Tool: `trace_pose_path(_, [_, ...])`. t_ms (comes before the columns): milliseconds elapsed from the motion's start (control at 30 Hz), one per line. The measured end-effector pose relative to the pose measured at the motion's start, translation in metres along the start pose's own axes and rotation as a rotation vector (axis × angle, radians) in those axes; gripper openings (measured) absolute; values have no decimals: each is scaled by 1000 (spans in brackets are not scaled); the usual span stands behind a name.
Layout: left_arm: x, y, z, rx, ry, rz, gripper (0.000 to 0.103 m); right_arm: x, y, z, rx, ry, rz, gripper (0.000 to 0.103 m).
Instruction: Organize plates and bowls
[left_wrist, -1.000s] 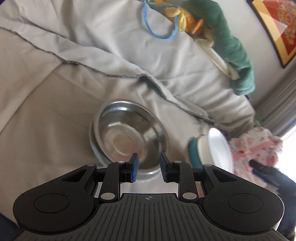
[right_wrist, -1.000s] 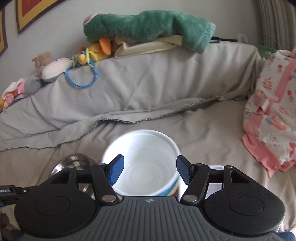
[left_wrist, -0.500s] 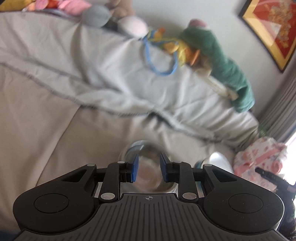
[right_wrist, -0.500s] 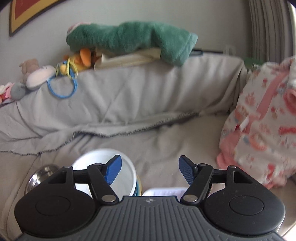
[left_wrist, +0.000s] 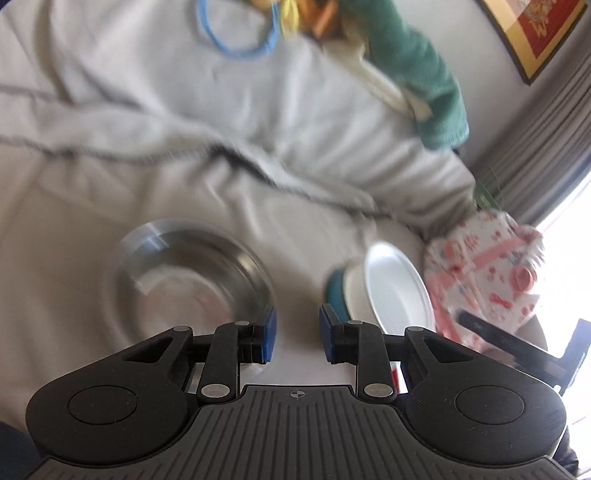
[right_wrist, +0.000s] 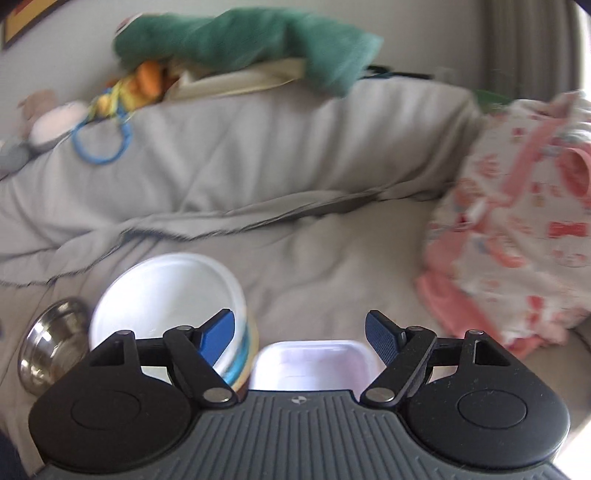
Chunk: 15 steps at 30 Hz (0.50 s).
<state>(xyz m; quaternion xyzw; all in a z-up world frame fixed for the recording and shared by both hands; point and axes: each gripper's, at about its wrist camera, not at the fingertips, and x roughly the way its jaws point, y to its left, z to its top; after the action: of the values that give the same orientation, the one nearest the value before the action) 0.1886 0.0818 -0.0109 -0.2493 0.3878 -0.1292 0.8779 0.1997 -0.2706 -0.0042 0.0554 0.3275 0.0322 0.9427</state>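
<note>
A steel bowl (left_wrist: 188, 280) lies on the grey sofa cover; it also shows in the right wrist view (right_wrist: 51, 347). A white bowl on a stack with a blue band (left_wrist: 391, 291) sits to its right, and shows in the right wrist view (right_wrist: 166, 299). A white square dish (right_wrist: 314, 363) lies just below my right gripper. My left gripper (left_wrist: 293, 334) is open and empty, between the steel bowl and the white stack. My right gripper (right_wrist: 301, 332) is wide open and empty above the square dish.
The sofa backrest (right_wrist: 258, 147) carries a green towel (right_wrist: 251, 40), soft toys (right_wrist: 55, 122) and a blue ring (right_wrist: 101, 144). A pink patterned cloth (right_wrist: 517, 229) lies at the right. A framed picture (left_wrist: 535, 33) hangs on the wall.
The left gripper swung up and back down, ending right of the steel bowl. The right gripper shifted right off the white bowl; the square dish now sits below it. Both jaws stayed open.
</note>
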Motion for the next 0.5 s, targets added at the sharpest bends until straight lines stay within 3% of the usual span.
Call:
trace_pose_path(100, [31, -25, -9, 39, 59, -25, 28, 4, 13, -1, 14, 3, 49, 79])
trace_pose_path(233, [61, -57, -16, 89, 26, 37, 28, 4, 29, -1, 7, -18, 72, 79])
trace_pose_path(400, [81, -69, -15, 76, 13, 148, 28, 21, 33, 1, -71, 28, -15, 79])
trace_pose_path(500, [84, -74, -13, 110, 11, 183, 28, 26, 25, -1, -88, 10, -73, 87])
